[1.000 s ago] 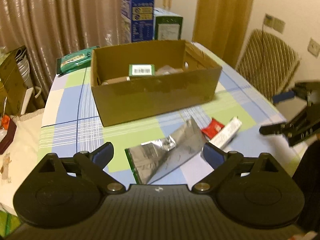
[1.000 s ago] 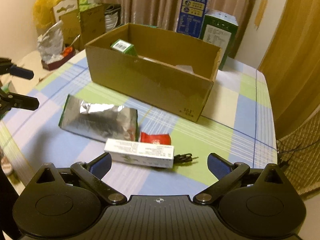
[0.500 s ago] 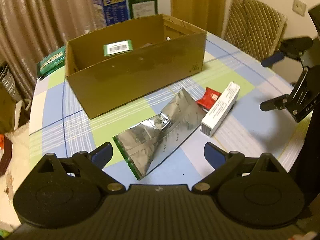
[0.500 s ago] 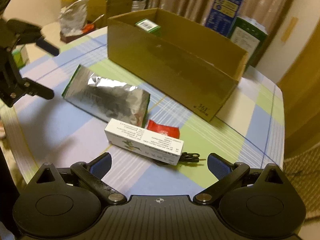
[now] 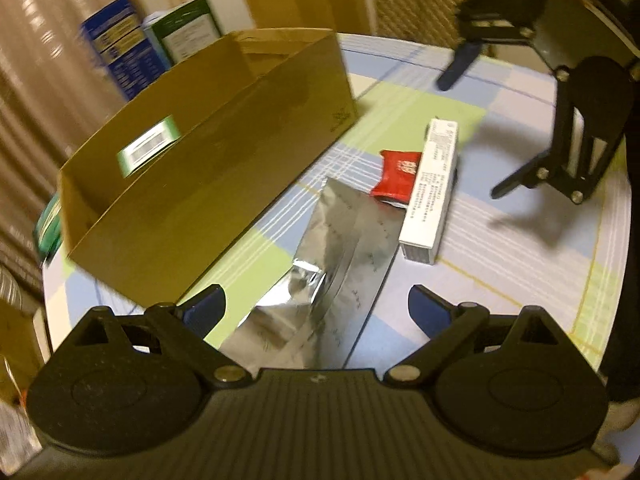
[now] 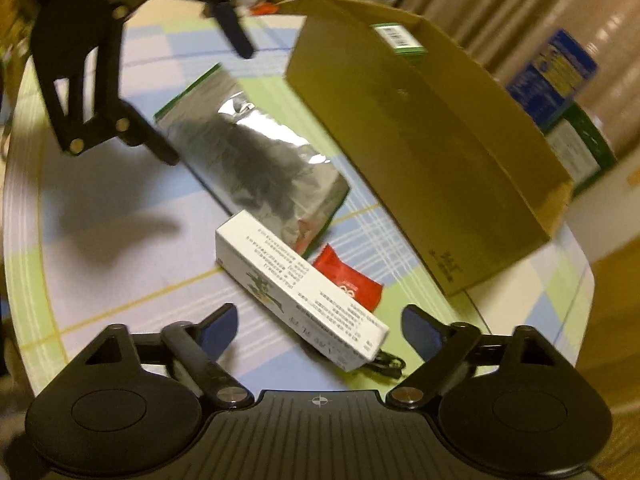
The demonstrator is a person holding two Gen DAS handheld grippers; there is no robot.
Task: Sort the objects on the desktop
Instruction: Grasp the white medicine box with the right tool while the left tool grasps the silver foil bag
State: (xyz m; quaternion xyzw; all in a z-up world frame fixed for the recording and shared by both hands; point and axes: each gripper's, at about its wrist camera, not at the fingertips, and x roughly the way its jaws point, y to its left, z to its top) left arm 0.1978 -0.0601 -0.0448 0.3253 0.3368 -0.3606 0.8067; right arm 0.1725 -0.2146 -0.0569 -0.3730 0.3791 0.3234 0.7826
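On the checked counter [image 5: 500, 248], a silver foil bag [image 5: 340, 240] runs under the left tool [image 5: 316, 312], so its near end is cut off from that view. Under the near end of the white carton [image 6: 300, 284] lies a small black thing [image 6: 384, 362], mostly hidden and hard to make out. Both views are tilted and blurred at the edges, and print on the packages cannot be read.

Angled down, the left tool has its jaws wide with the bag between them, the pads not pressing on it. The right tool [image 6: 320, 328] also points down at the counter; its jaws are closing, the carton's near end lies between them, and the pads stand clear of it.

A red sachet [image 5: 396, 176] lies just beside the carton and touches the bag's far corner. Behind these stands the open cardboard box [image 5: 224, 152] with a green-labelled pack [image 5: 148, 148] inside. A blue carton [image 5: 120, 52] and a green carton [image 5: 188, 24] stand behind the box.
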